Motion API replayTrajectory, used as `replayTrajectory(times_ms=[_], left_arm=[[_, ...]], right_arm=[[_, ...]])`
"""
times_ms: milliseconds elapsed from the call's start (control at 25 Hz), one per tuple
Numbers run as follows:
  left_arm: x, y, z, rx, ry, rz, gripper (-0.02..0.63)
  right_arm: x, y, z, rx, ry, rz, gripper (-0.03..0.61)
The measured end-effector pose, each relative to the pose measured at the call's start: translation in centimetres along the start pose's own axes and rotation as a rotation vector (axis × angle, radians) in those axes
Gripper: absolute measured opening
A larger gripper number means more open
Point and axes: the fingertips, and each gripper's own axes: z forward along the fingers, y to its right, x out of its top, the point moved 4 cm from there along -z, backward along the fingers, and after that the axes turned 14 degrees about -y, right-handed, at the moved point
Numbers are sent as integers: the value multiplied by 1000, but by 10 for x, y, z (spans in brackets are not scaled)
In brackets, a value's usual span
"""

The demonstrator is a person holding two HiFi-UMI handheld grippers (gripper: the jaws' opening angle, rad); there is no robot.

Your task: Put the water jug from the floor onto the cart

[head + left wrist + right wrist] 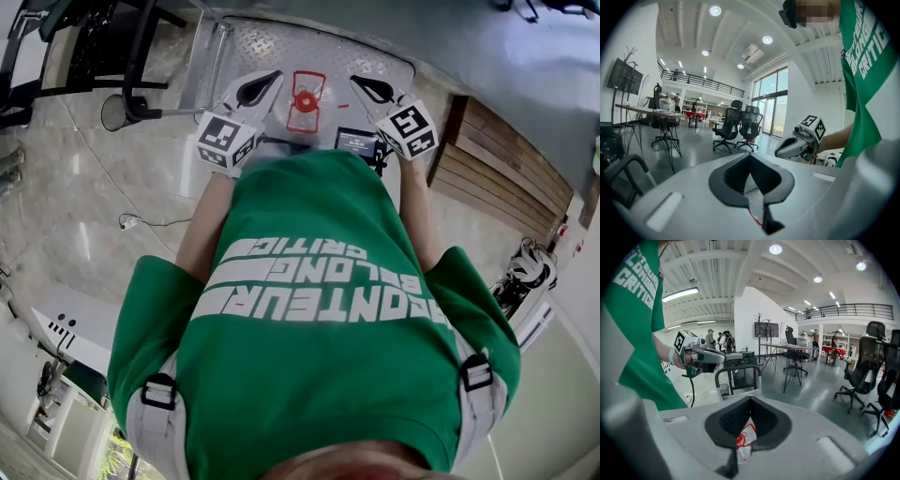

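Clear red-capped plastic water jug (305, 101) looks set on the grey diamond-plate cart (380, 58), between left gripper (270, 81) and right gripper (362, 85) — both clenched, empty — probably heavy, sloshy, slick-sided, so take it at the neck.

The water jug (305, 100) is clear with a red cap and red trim. The cart (253, 42) is silvery with an embossed tread pattern. The left gripper (277, 78) and right gripper (356, 82) are pale grey, black-padded, with black-and-white marker cubes.
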Motion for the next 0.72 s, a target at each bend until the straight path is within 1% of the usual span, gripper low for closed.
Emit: replayTrajectory(times_ms=[720], left_arm=[[3,-5,15,2,-12,-11,15]], right_arm=[[-8,14,6,9,-26,13,-9]])
